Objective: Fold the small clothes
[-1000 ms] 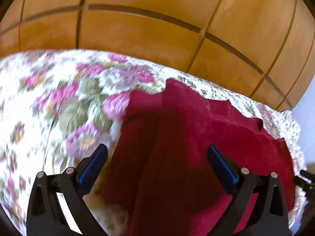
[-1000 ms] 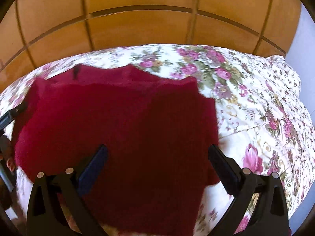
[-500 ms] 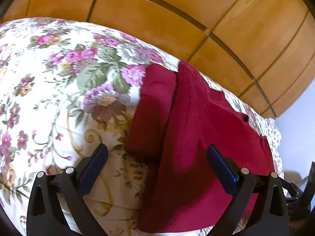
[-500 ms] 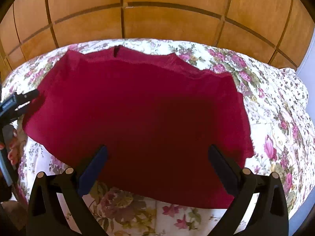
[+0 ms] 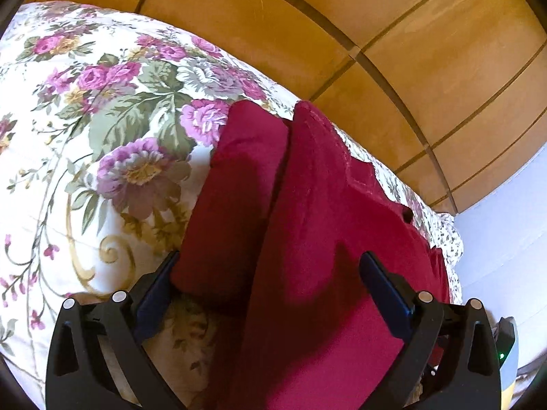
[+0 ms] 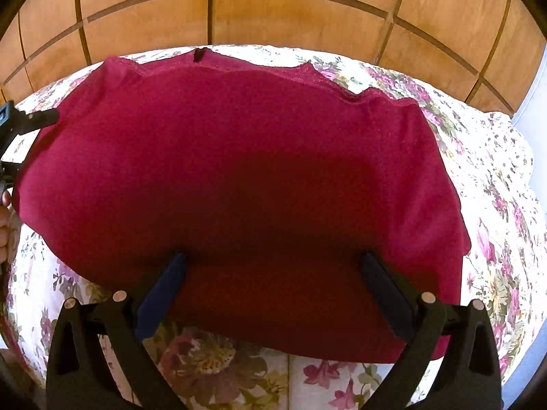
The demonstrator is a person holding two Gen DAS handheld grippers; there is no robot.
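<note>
A dark red garment (image 6: 239, 177) lies spread flat on the floral bedspread (image 6: 506, 239). In the left wrist view the garment (image 5: 307, 239) shows a folded sleeve or side flap (image 5: 239, 198) along its left edge. My left gripper (image 5: 270, 283) is open and empty, hovering over that left edge. It also shows at the far left of the right wrist view (image 6: 20, 123). My right gripper (image 6: 273, 283) is open and empty, hovering over the garment's near hem.
A wooden panelled headboard (image 6: 273, 10) rises behind the bed. A pale wall (image 5: 506, 239) stands at the right. The floral bedspread (image 5: 85, 136) stretches left of the garment.
Both grippers have pulled back and risen from the garment, staying open. The left view has swung left, showing more bedspread. The garment now lies flat and spread.
</note>
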